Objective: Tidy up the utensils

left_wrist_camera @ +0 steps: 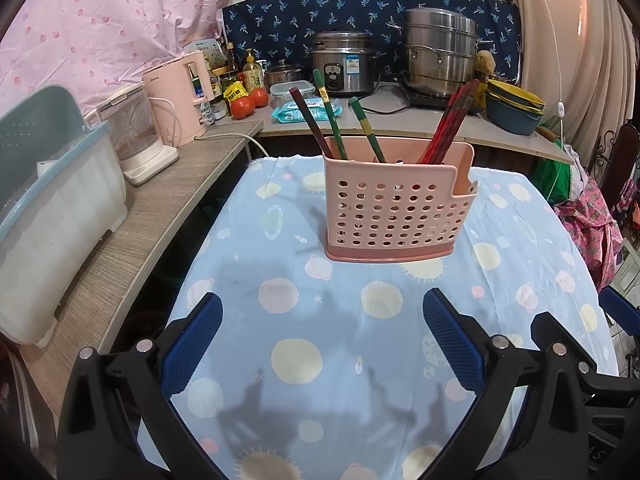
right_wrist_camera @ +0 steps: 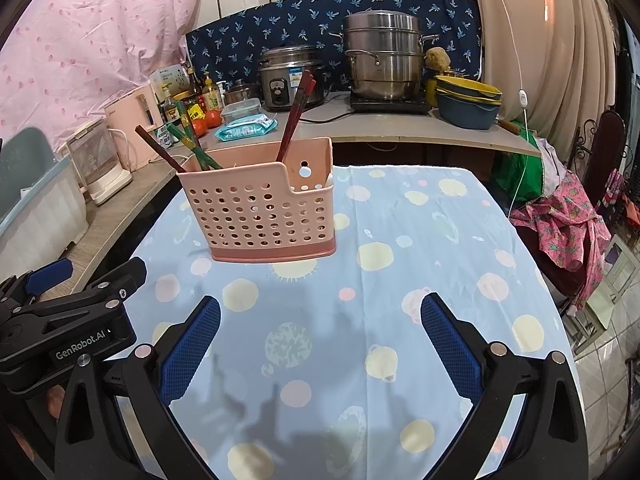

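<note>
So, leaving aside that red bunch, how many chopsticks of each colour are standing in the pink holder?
Green chopsticks: 2
Dark brown chopstick: 1
Total: 3, in the perforated pink plastic holder. The red chopstick bundle is too tightly bunched to count.

1. A table [left_wrist_camera: 520,216] covered by a light blue cloth [left_wrist_camera: 340,320] printed with pale yellow suns, pink planets and small stars carries the work.
2. A pink perforated utensil holder [left_wrist_camera: 396,208] stands upright directly on the cloth, toward the table's far end, left of centre in the right wrist view [right_wrist_camera: 260,212].
3. The holder is the only object resting on the cloth; shadows fall across the near part.
4. A wood-grain side counter [left_wrist_camera: 160,216] runs along the table's left edge and bears a white-and-blue dish rack [left_wrist_camera: 52,216], a clear kettle [left_wrist_camera: 136,136] and a pink kettle [left_wrist_camera: 180,100].
5. A grey counter [right_wrist_camera: 400,124] lies beyond the table's far edge.
</note>
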### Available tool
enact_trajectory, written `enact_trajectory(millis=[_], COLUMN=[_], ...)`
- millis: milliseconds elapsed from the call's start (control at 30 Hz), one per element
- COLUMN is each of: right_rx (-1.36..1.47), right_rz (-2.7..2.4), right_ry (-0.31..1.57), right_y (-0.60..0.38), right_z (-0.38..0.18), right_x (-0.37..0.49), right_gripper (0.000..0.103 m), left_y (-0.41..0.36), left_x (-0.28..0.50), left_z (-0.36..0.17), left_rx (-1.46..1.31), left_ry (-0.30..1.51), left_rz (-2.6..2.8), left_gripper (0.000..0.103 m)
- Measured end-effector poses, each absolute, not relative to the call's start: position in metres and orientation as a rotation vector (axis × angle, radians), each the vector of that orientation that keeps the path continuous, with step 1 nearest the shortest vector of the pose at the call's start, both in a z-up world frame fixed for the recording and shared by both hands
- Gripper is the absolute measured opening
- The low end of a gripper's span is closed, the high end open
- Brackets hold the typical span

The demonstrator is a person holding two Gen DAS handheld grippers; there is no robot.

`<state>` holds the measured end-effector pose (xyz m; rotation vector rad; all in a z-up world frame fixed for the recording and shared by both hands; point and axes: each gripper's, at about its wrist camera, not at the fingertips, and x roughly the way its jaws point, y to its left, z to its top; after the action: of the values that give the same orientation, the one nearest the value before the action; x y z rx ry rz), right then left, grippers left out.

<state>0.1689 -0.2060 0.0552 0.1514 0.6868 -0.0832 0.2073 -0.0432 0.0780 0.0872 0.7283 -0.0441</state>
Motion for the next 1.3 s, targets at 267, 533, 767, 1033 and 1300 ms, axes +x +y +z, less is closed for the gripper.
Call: enact_trajectory(millis=[267, 533, 767, 1033, 1300], right_rx=[0.15, 0.15, 0.152, 0.151, 0.151], right_rz=[-0.084, -0.085, -0.084, -0.085, -0.091], right_ry=[0.692, 0.697, 0.701, 0.705, 0.705], right_y=[-0.205, -0.204, -0.204, -0.204, -0.204], right_z=[0.054, 0.051, 0.049, 0.046, 0.048], right_x=[0.168, 0.167, 0.167, 0.166, 0.167], right_gripper=[0.096, 0.096, 0.096, 0.096, 0.096], left_y=[-0.041, -0.041, -0.04, -0.039, -0.039], left_x=[0.205, 0.205, 0.206, 0.207, 0.207], left_z=[0.075, 0.072, 0.068, 0.066, 0.066], left_rx=[0.093, 0.09, 0.083, 0.08, 0.078], left_ry=[0.732, 0.742, 0.754, 0.761, 0.762], left_rz=[-0.021, -0.029, -0.035, -0.037, -0.036], left_gripper=[0.096, 0.096, 0.096, 0.096, 0.096])
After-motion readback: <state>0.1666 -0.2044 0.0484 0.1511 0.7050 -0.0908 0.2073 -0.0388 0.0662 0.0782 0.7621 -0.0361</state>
